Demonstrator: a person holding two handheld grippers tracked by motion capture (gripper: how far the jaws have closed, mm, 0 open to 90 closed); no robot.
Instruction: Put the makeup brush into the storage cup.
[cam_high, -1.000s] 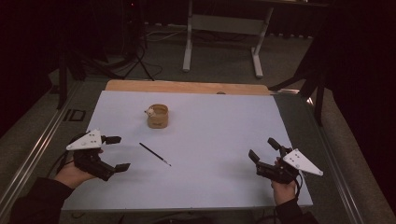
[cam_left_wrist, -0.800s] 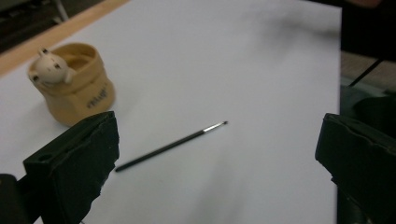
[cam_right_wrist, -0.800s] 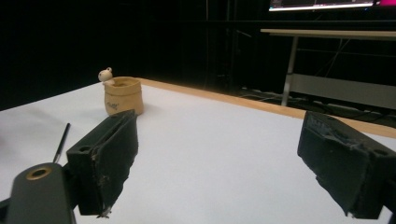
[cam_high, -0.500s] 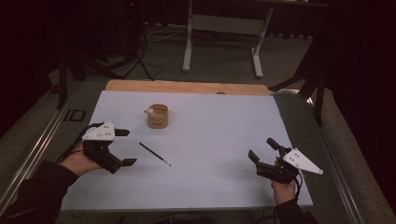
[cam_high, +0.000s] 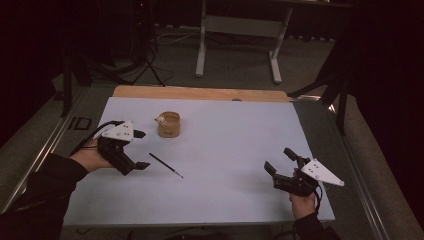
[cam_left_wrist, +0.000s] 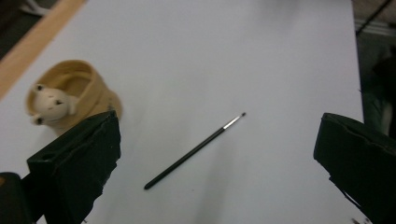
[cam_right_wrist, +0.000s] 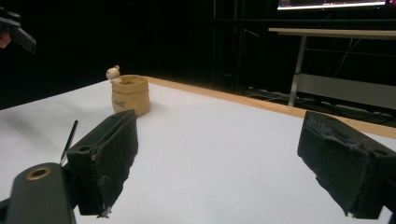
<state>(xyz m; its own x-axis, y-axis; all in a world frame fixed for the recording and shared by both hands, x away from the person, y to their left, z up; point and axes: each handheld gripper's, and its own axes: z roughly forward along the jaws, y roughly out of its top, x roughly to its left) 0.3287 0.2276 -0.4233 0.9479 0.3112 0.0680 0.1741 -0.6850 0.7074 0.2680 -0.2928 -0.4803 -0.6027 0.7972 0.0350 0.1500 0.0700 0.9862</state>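
We have moved our left tongs (cam_high: 141, 149), wide open and empty, closer to the brush (cam_high: 166, 165); our right tongs (cam_high: 280, 160) stay open and empty.

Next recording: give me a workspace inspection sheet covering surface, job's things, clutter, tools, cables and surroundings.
Surface: white sheet over a table with a wooden edge at the far side; looks clean.
Job's things: thin black brush lying flat on the sheet; tan pot with a small animal figure on its rim, standing upright beyond it.
Clutter: nothing seen.
Tools: left tool open, over the sheet beside the brush, not touching it; right tool open, near the sheet's near right corner, holding nothing.
Cables: a black cable loops from the left tool; more cables lie on the floor behind the table.
Surroundings: dark room, a white desk frame beyond the table.
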